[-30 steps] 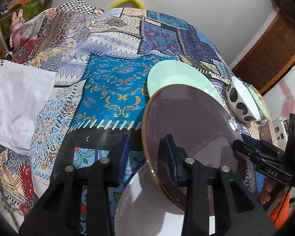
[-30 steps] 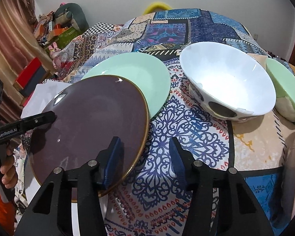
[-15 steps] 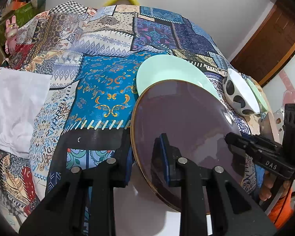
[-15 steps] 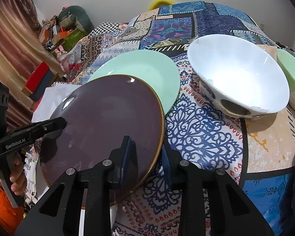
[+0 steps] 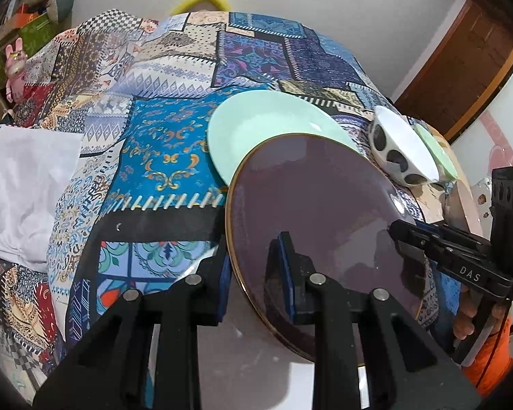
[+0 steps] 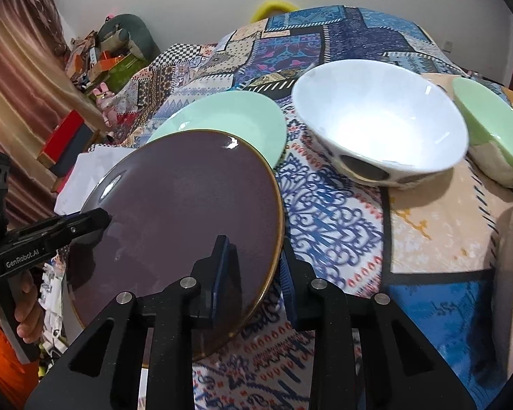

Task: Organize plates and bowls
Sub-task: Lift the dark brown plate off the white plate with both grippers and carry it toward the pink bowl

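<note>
Now both claws pinch the dark plate [image 5: 318, 205] by opposite rims: left gripper [image 5: 256, 270] lower centre of its view, right gripper [image 6: 256, 266] likewise. The plate hangs tilted, low in frame, overlapping the mint plate [image 6: 229, 119]. Advice: lift evenly, keep both pinches matched, set it down flat.

Patchwork cloth [image 5: 174, 157], blue, cream and red panels, covers the whole surface. White crumpled cloth [image 5: 24, 184] lies on its left edge. Pink rabbit toy [image 5: 15, 65] beyond. Yellow curved object [image 5: 201, 0] against white wall. Wooden door [image 5: 461, 68] far right.
</note>
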`<action>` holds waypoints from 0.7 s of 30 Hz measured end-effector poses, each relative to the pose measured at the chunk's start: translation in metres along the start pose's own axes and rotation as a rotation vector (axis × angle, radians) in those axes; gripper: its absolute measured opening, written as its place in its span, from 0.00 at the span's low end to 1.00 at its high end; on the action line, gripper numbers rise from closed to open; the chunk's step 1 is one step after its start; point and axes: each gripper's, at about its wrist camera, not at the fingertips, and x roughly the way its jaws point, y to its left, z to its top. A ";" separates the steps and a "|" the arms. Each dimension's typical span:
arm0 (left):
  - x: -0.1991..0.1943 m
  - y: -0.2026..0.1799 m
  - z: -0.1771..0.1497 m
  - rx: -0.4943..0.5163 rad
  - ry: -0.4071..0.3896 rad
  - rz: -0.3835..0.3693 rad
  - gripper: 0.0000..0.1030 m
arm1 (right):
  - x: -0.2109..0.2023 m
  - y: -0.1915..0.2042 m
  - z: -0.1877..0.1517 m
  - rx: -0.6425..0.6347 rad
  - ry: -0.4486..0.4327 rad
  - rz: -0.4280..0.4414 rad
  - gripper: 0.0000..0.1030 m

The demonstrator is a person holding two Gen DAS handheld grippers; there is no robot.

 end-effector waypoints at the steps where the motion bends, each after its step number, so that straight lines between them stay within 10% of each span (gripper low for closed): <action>1: -0.002 -0.004 -0.001 0.005 -0.003 0.000 0.24 | -0.003 -0.001 -0.001 0.001 -0.005 -0.003 0.25; 21: -0.046 -0.083 -0.027 0.065 -0.036 -0.047 0.24 | -0.075 -0.028 -0.025 0.016 -0.093 -0.044 0.25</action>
